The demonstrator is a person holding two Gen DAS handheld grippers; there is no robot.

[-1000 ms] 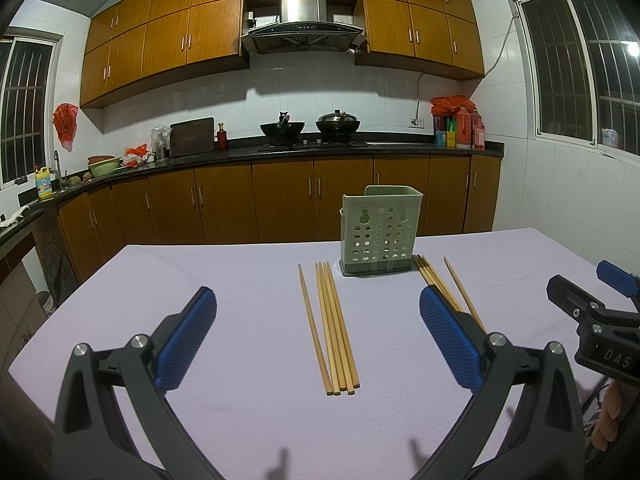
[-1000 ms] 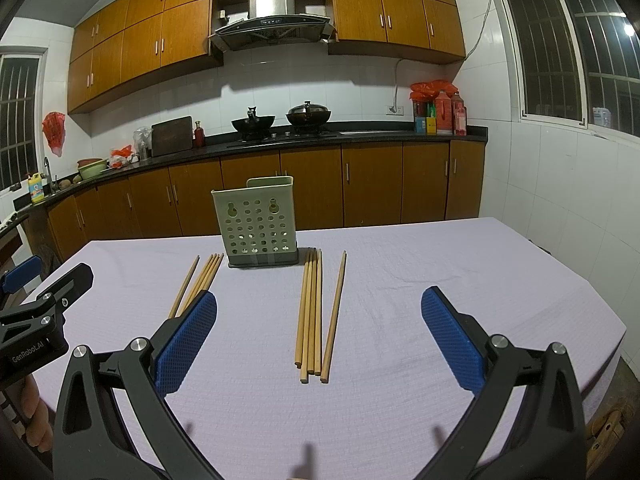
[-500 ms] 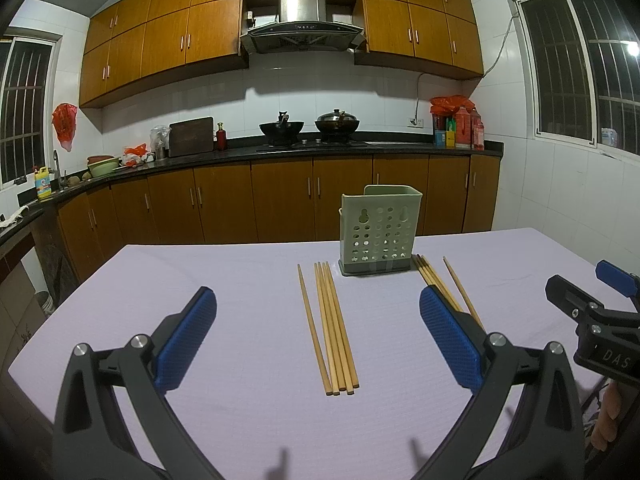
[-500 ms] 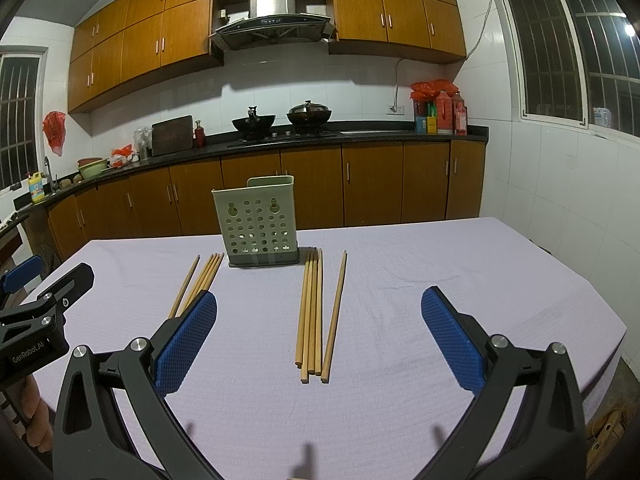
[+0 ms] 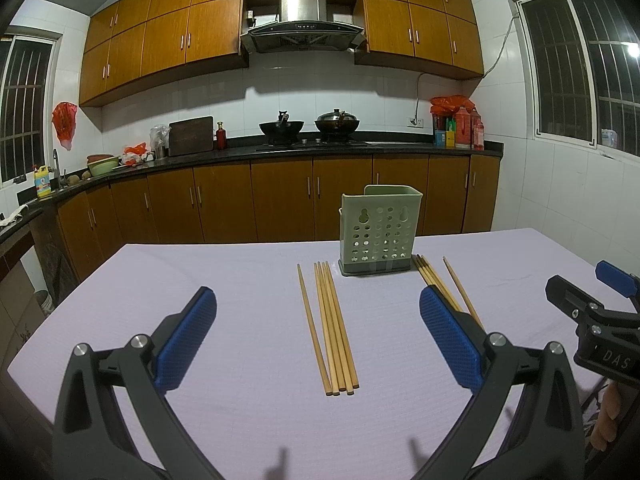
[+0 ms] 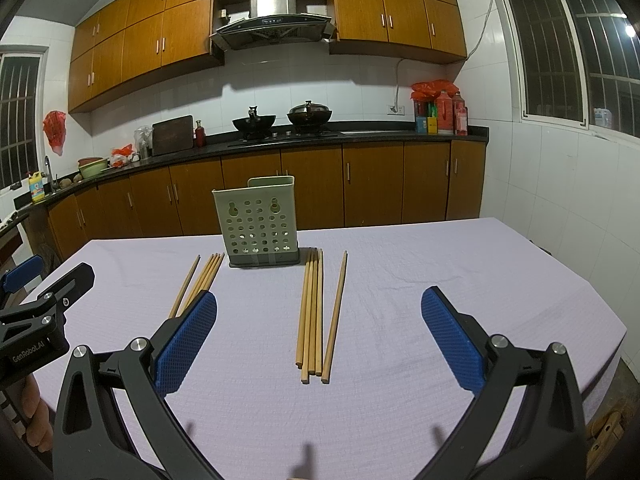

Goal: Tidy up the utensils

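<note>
Both claws gape wide with nothing between their jaws: the left gripper (image 5: 318, 344) and the right gripper (image 6: 319, 344) are black angular frames tipped with blue, finely knurled pads (image 5: 187, 342). They hover low over the near part of a table (image 5: 240, 420) draped in a pale lilac cloth with a fine woven grain. Far along it stands a sage-green plastic holder (image 5: 378, 231), boxy, upright, its face perforated with round holes, on a grey base. Slim wooden chopsticks lie flat in two bundles on either side of it: the left bundle (image 5: 330, 328) sits ahead of the left gripper, between its pads, and the right bundle (image 6: 316, 312) likewise ahead of the right gripper. Neither is touched. Nothing has shifted since the earlier frames; both claws remain as they were.
</note>
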